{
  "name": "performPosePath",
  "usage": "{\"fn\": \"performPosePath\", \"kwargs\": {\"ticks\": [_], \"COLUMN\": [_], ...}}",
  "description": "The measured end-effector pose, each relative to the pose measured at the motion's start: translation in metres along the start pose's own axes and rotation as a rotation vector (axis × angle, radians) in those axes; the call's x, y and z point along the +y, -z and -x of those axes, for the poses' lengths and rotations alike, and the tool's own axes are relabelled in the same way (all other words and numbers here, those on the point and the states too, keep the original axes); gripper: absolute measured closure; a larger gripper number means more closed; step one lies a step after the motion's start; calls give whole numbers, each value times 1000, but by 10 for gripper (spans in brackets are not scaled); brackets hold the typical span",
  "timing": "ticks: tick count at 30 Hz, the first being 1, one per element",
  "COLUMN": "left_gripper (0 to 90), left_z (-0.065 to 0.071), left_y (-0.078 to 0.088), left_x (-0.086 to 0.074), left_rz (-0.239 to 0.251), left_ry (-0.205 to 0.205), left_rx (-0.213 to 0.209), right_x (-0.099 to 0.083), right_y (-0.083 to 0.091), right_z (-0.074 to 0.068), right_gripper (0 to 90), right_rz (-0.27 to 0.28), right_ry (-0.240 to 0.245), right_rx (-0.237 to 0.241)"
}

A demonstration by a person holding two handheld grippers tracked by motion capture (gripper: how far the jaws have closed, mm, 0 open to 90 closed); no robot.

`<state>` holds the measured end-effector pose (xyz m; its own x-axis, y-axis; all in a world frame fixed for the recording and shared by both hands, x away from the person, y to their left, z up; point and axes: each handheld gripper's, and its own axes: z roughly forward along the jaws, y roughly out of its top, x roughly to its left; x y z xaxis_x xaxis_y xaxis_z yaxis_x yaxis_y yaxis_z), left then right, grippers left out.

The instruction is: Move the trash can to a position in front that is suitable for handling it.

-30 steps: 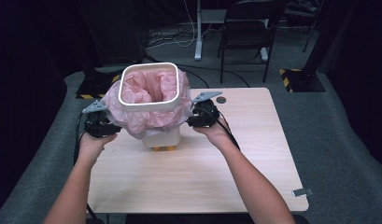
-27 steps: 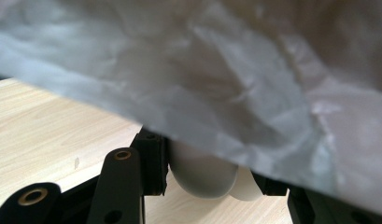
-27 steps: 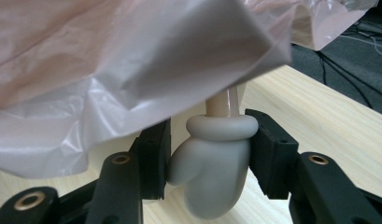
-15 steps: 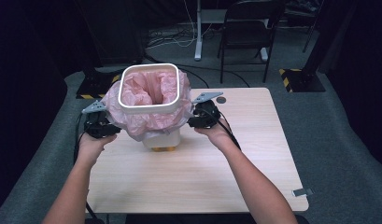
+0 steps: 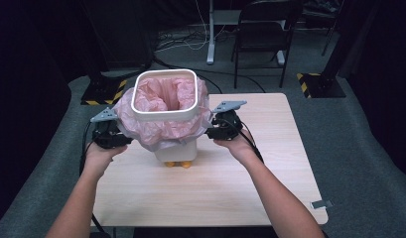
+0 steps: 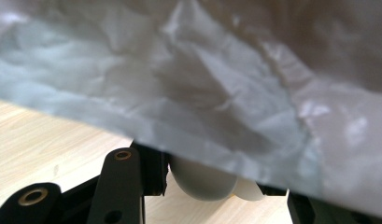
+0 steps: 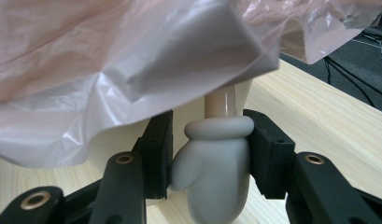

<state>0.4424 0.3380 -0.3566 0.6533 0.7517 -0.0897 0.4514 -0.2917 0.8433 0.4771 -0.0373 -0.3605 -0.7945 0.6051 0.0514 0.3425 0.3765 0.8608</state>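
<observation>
Seemingly well into carrying or shifting the bin [image 5: 175, 151] by its two side handles: grasp made on both sides, lift or shift and set-down judged still ahead, orange feet apparently at the counter [image 5: 200, 198], though contact hard to confirm

Nearest, in the right gripper view: right gripper [image 7: 209, 154] with its fingers [image 7: 158, 154] pinching the right mitten handle [image 7: 216, 186], one pad against the thumb side, the other against the cuff, under the hanging edge of the pink bag [image 7: 86, 70]

In the left gripper view: left gripper [image 6: 216, 186] apparently pinching the left mitten handle [image 6: 202, 179] in the same way, far pad mostly hidden behind the bag

From above: forearms reaching forward from the near edge, slightly spread, hands level and turned inward, left gripper [image 5: 122, 139] and right gripper [image 5: 215, 130] facing each other across the bin, low against its sides beneath the bag's overhang

Between them, at the counter's middle toward the far side: bin upright, bag folded over the white rim

Farther off, beyond the counter: a dark chair [image 5: 265, 29] on the grey floor
</observation>
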Motion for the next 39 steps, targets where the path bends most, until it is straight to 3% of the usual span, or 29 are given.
{"fn": "performPosePath", "kwargs": {"ticks": [12, 18, 29, 34, 39], "left_gripper": [537, 537, 527, 527, 528], "left_z": [32, 44, 65, 76, 86], "left_y": [-8, -9, -5, -5, -6], "left_x": [7, 5, 2, -1, -4], "left_rz": [7, 15, 14, 21, 28], "left_ry": [-47, -70, -100, -127, -147], "left_rx": [-59, -89, -120, -130, -148], "right_x": [-19, -25, -37, -47, -60], "right_y": [42, 62, 80, 91, 100], "right_z": [0, -8, -16, -21, -24], "right_gripper": [539, 539, 536, 537, 537], "right_rz": [24, 30, 19, 53, 43], "right_ry": [10, 47, 53, 47, 41], "right_rx": [-29, -61, -48, -52, -60]}}
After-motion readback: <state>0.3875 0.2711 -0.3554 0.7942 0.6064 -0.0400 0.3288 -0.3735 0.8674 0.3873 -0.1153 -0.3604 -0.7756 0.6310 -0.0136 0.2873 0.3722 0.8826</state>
